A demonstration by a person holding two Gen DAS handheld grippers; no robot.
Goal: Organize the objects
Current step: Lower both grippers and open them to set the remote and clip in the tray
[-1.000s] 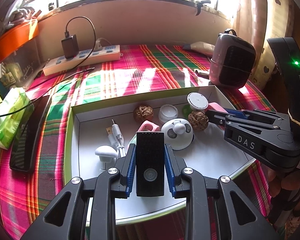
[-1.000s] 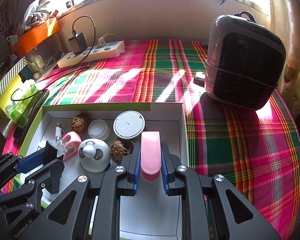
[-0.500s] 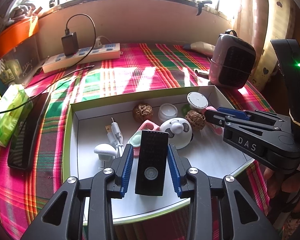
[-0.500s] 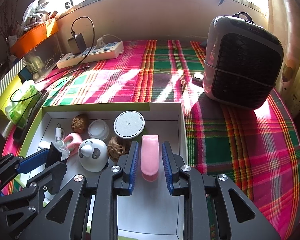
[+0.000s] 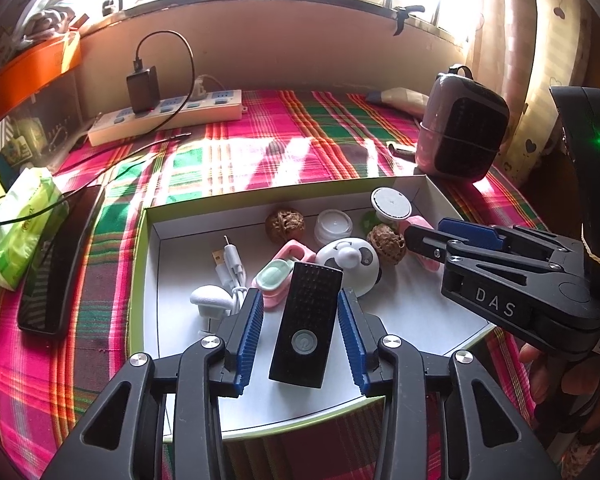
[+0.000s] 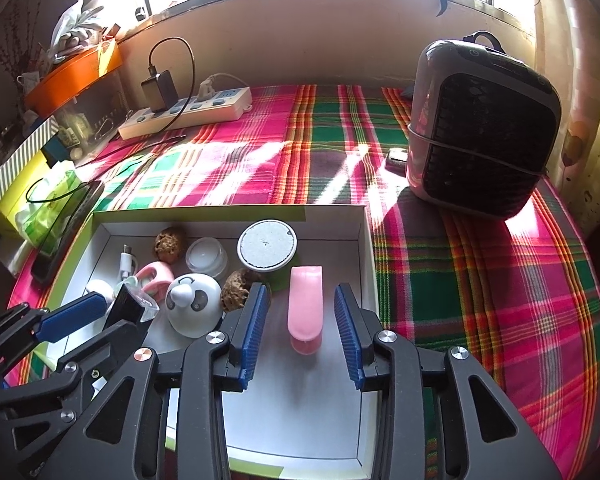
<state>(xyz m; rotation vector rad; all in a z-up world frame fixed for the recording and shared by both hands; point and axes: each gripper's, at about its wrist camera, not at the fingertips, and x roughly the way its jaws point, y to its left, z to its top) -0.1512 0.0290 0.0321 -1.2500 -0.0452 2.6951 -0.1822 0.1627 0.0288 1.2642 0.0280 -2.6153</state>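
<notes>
A shallow white box (image 5: pixel 152 264) (image 6: pixel 366 240) with a green rim lies on the plaid cloth. A black remote-like device (image 5: pixel 306 328) lies in it, leaning on a pink and mint item (image 5: pixel 278 278). My left gripper (image 5: pixel 298 338) straddles the device with its jaws opening, pads clear of it. A flat pink piece (image 6: pixel 306 300) rests on the box floor between the opening jaws of my right gripper (image 6: pixel 302 334), untouched. Also inside are a panda-faced white gadget (image 6: pixel 190 310), two walnuts (image 5: pixel 285 222) (image 5: pixel 386 238), a white jar (image 5: pixel 334 224), a round white disc (image 6: pixel 267 244) and a white cable (image 5: pixel 230 270).
A dark portable heater (image 6: pixel 480 136) stands right of the box. A power strip (image 5: pixel 168 116) with a black charger lies at the back. A black phone (image 5: pixel 58 260) and a green tissue pack (image 5: pixel 18 228) lie left of the box. An orange bin (image 6: pixel 74 76) sits far left.
Both grippers have opened where they stood. The left let go of the black device, which now leans in the box; the right let go of the pink piece.
</notes>
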